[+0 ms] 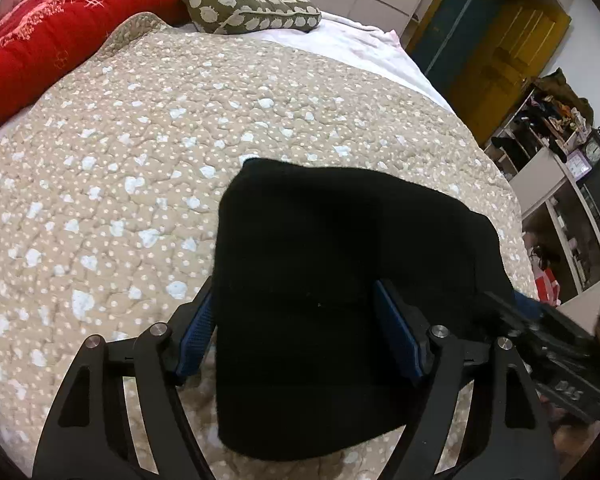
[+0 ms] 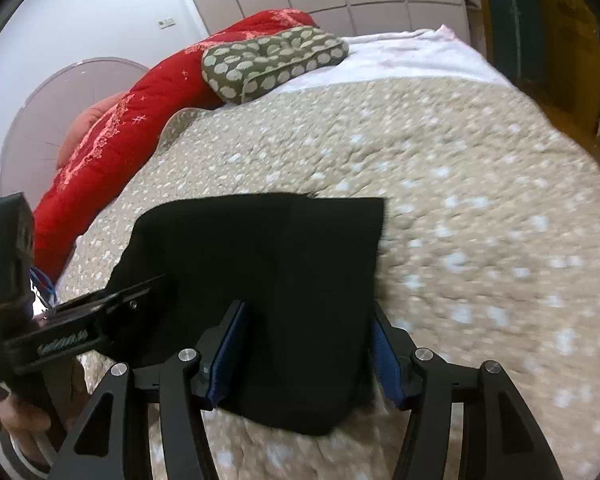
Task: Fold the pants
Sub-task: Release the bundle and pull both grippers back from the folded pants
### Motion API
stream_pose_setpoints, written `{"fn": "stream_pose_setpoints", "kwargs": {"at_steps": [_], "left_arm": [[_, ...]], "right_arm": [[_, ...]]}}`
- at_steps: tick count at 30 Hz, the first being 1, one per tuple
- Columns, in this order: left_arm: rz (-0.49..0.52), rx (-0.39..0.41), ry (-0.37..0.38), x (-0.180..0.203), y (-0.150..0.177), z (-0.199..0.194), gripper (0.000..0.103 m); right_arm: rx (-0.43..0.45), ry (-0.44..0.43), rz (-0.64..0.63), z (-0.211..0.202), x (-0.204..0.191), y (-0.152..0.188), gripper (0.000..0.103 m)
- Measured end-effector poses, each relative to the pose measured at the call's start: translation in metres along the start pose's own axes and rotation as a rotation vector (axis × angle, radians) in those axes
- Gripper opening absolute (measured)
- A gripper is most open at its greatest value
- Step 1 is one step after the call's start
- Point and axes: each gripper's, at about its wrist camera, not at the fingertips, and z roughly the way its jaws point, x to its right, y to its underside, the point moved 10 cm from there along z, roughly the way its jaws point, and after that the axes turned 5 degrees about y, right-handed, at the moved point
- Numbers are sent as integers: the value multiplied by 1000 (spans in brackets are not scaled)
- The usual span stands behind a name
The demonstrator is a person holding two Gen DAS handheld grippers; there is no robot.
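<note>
Pants: black pants folded into a compact bundle, lying on the beige dotted quilt near the bed's near edge.
Left gripper: jaws spread wide, straddling the bundle.
Right gripper: jaws wide too, either side of the fabric.
Far end: red comforter, olive spotted cushion.

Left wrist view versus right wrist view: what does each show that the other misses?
Only the left wrist view shows the cluttered shelves with a clock. Only the right wrist view shows the round pale panel on the wall. Both show the black pants folded on the beige quilt, the red blanket, spotted cushion, and both hand-held grippers open.
</note>
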Motion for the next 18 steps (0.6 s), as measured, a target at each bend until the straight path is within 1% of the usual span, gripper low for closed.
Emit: {"fn": "stream_pose_setpoints", "kwargs": {"at_steps": [2, 4, 5, 7, 8, 10, 11, 14, 15, 17, 18], "left_arm": [[24, 9, -43, -1, -5, -8, 77], [51, 45, -99, -1, -11, -19, 77], [57, 56, -110, -1, -14, -21, 77], [70, 66, -125, 1, -18, -24, 77], [77, 61, -136, 2, -18, -22, 77], [92, 41, -173, 0, -21, -13, 77], [95, 33, -184, -1, -21, -9, 77], [98, 18, -194, -4, -21, 0, 78], [101, 21, -191, -3, -22, 2, 80], [114, 26, -203, -1, -20, 3, 81], [128, 26, -216, 0, -20, 5, 81]], "right_arm": [[27, 7, -5, -17, 1, -4, 56], [63, -11, -1, -34, -4, -9, 55], [76, -19, -11, -40, -8, -12, 54], [79, -11, -71, -43, -21, -15, 48], [76, 1, -104, -42, -28, -15, 46], [69, 16, -144, -34, -37, -16, 40], [63, 19, -148, -28, -39, -16, 40], [40, 54, -135, -6, -33, -19, 39], [12, 75, -124, 7, -27, -17, 39], [-27, 77, -99, 25, -19, -14, 39], [-18, 72, -88, 29, -17, -14, 39]]}}
